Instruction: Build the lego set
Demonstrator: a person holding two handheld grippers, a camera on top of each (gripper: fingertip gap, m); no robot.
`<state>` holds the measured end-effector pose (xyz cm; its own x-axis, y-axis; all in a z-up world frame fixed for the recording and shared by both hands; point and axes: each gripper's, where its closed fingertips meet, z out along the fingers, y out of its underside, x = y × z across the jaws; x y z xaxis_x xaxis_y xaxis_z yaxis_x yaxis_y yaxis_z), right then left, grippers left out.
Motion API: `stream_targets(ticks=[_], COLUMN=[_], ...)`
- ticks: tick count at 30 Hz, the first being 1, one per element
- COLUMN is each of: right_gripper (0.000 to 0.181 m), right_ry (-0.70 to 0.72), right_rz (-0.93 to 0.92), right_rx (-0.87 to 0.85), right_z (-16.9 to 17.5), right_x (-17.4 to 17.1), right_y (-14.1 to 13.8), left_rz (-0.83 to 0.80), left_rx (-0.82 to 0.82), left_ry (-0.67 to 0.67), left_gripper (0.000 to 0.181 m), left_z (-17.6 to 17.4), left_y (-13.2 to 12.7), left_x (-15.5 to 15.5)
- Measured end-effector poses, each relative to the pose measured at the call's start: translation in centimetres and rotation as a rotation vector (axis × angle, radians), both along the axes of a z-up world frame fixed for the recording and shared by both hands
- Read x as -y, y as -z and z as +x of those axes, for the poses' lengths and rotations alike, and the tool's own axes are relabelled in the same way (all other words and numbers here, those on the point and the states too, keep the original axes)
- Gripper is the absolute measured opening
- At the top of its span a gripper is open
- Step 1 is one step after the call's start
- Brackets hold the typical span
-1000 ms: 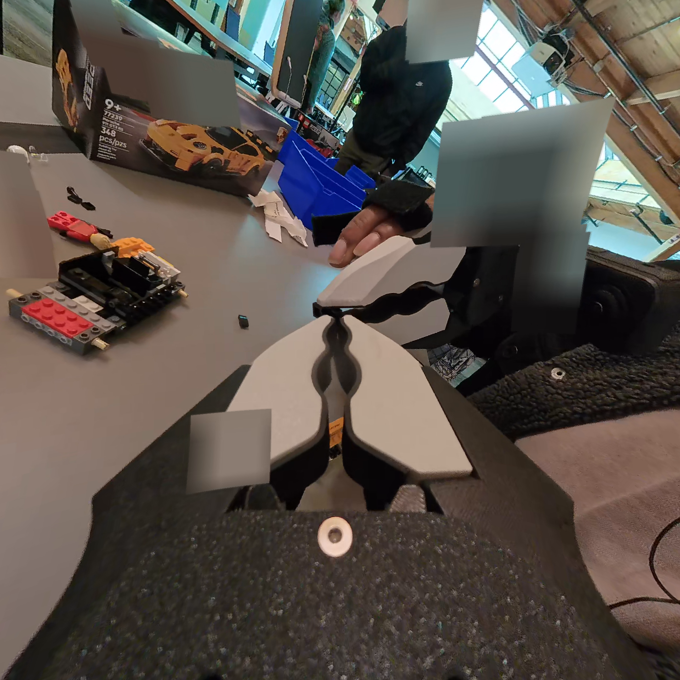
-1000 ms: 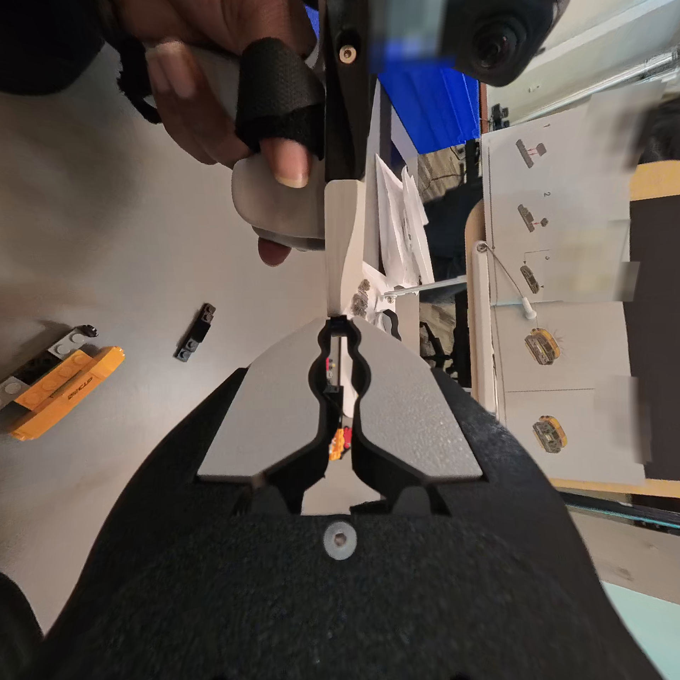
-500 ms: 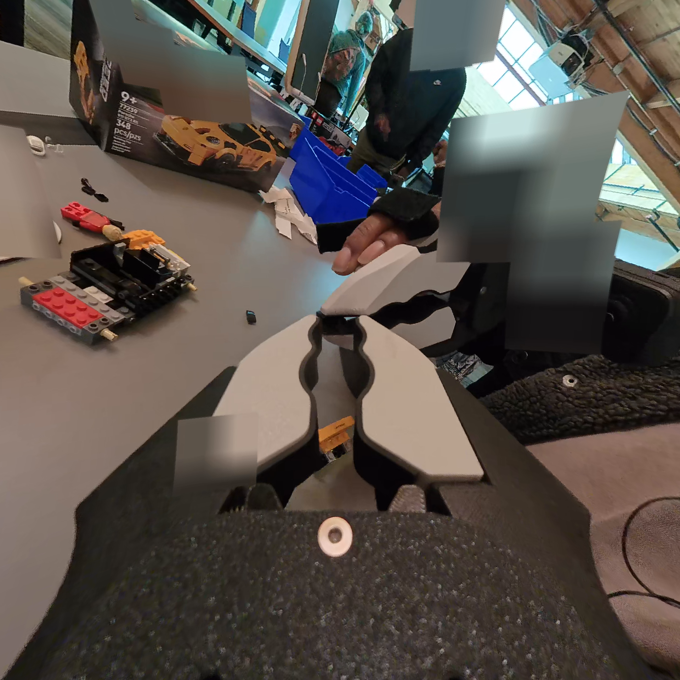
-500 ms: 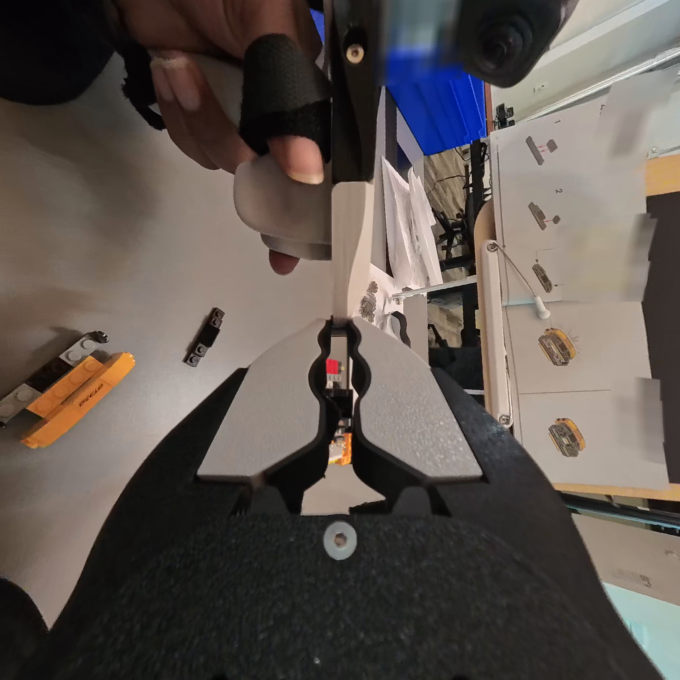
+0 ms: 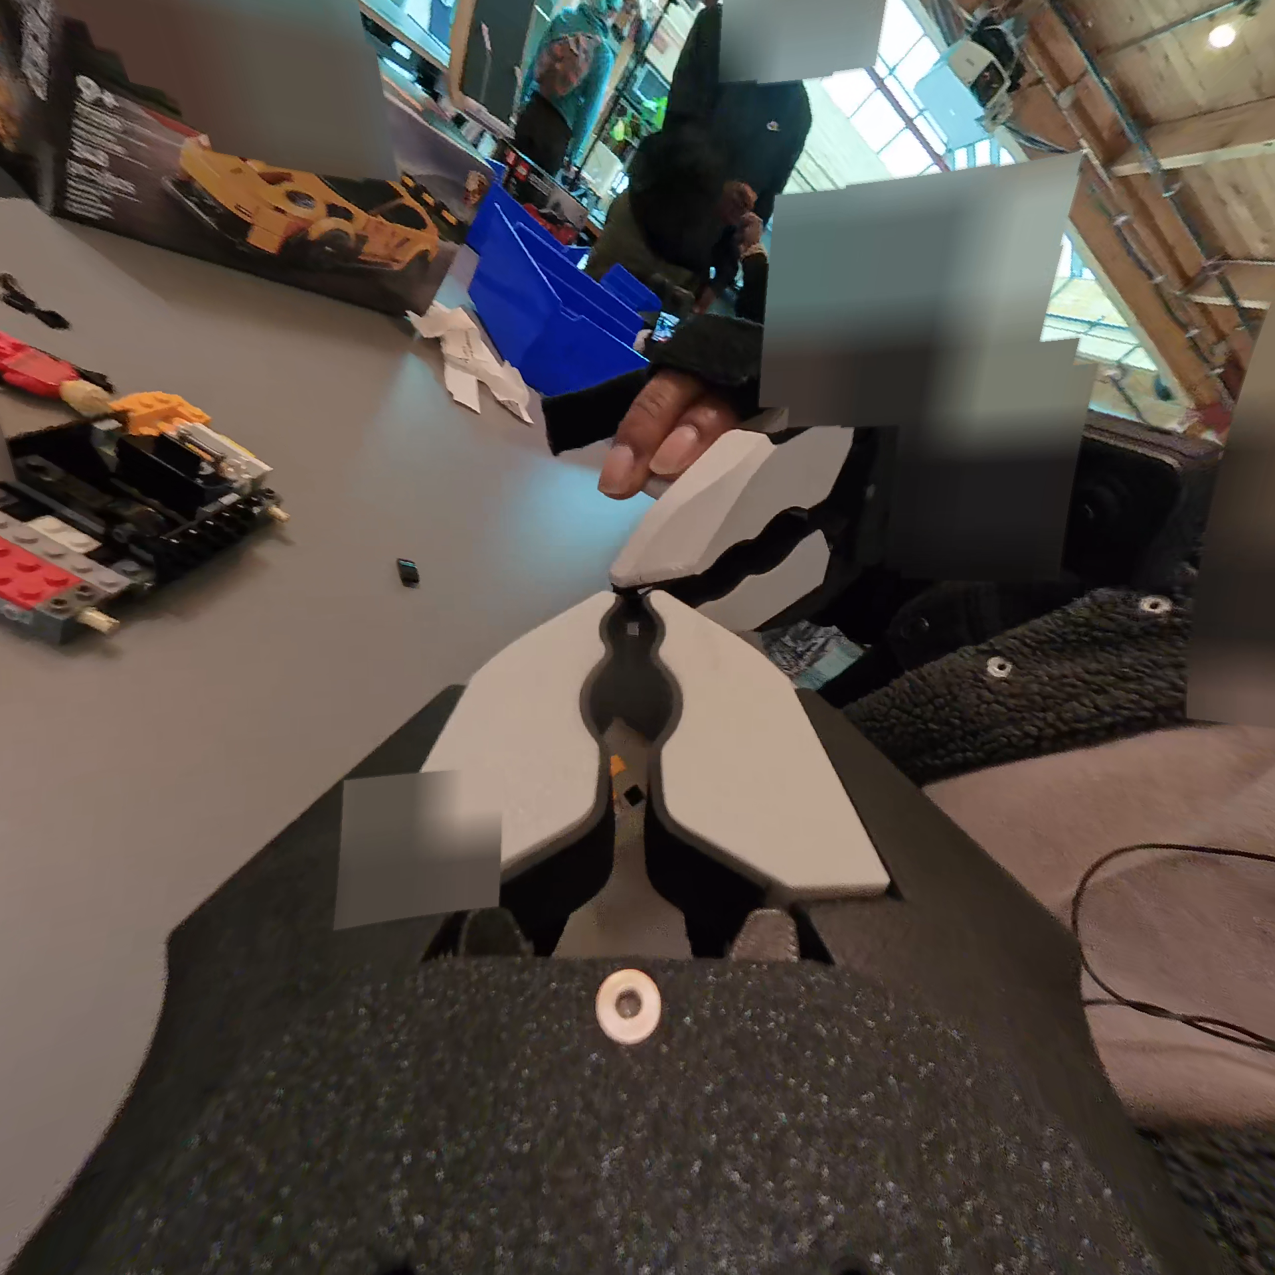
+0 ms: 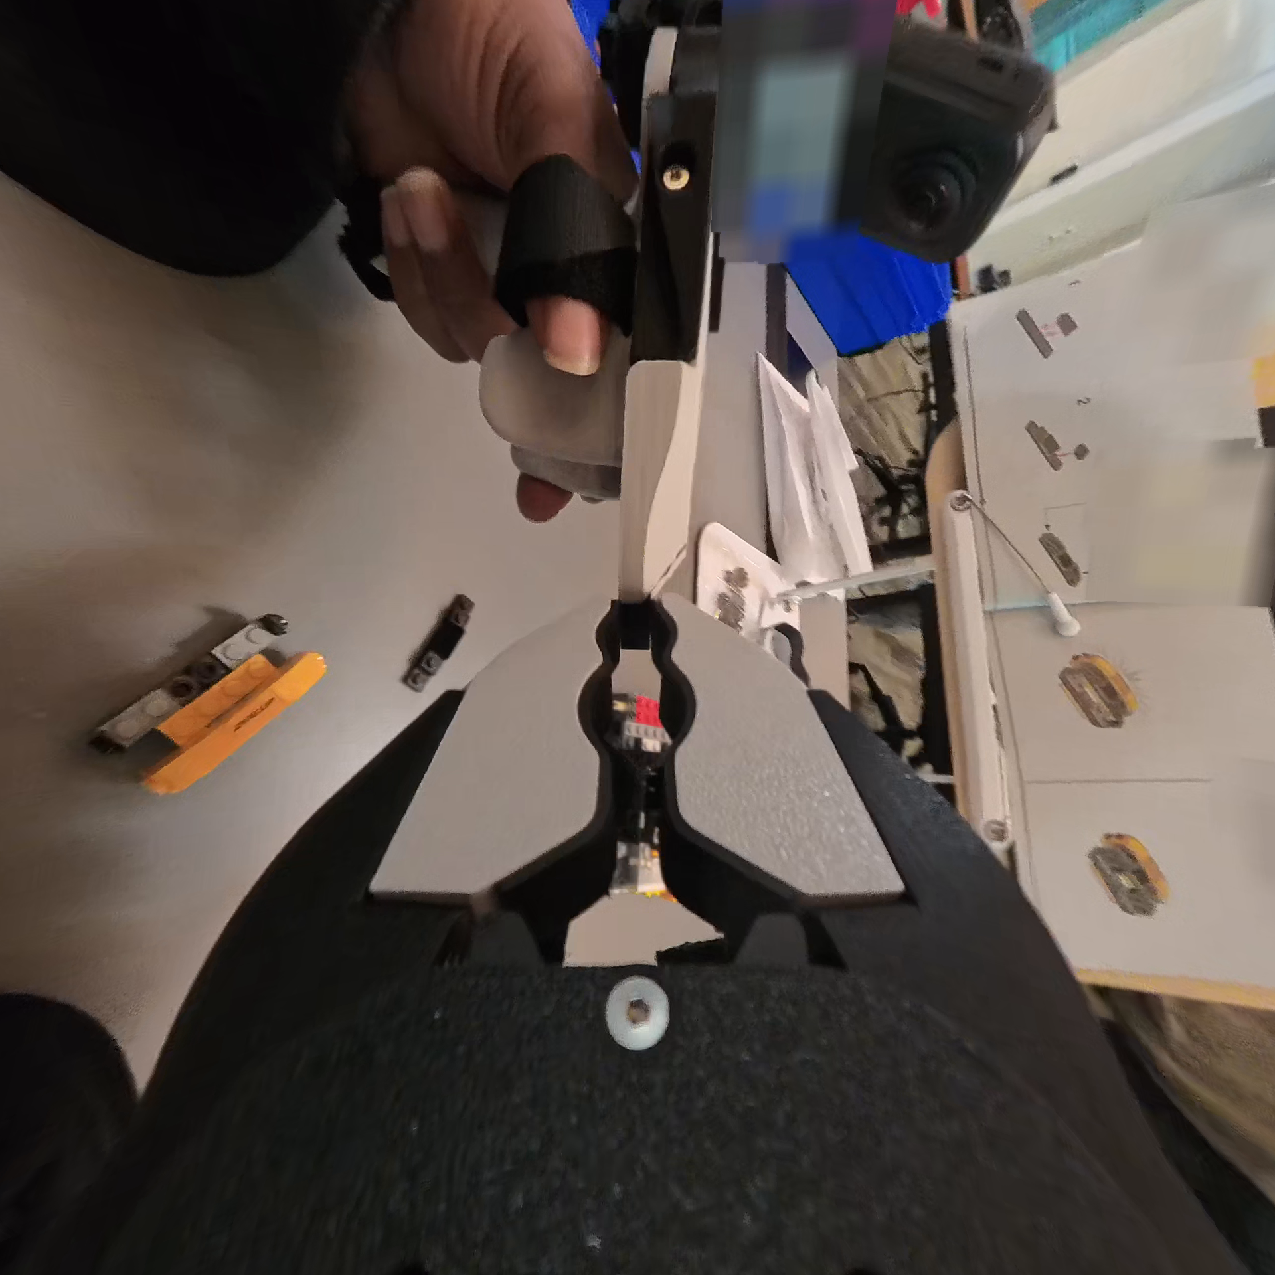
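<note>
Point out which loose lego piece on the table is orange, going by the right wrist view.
The long orange piece at far left, joined to a grey-and-black strip. The small black plate nearer the fingers has no orange.

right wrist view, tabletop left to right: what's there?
orange-and-grey lego assembly → small black lego piece → right gripper → white paper bags → instruction sheet

I see my left gripper (image 5: 631, 610) pinched on a small black piece (image 5: 629, 595), tip to tip with the right gripper (image 5: 638, 578). On the grey table (image 5: 290, 690) sits the half-built chassis (image 5: 103, 531).
</note>
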<state>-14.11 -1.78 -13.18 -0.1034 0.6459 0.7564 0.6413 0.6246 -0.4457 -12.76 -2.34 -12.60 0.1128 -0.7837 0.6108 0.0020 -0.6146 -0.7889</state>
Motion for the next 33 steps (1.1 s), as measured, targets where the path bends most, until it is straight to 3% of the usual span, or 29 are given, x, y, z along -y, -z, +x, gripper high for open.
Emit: stream_targets(ticks=[16,33], right_gripper=[0.010,0.013], right_ry=[-0.020,-0.033], right_rz=[-0.165,-0.238], right_rx=[-0.063,-0.113], right_z=[0.0,0.6], right_x=[0.0,-0.4], right_y=[1.5,0.8], left_rz=[-0.040,-0.087], left_rx=[-0.012,0.032], left_ry=[0.040,0.039], left_gripper=[0.003,0.002], left_z=[0.2,-0.6], left_y=[1.3,1.3], left_x=[0.1,-0.6])
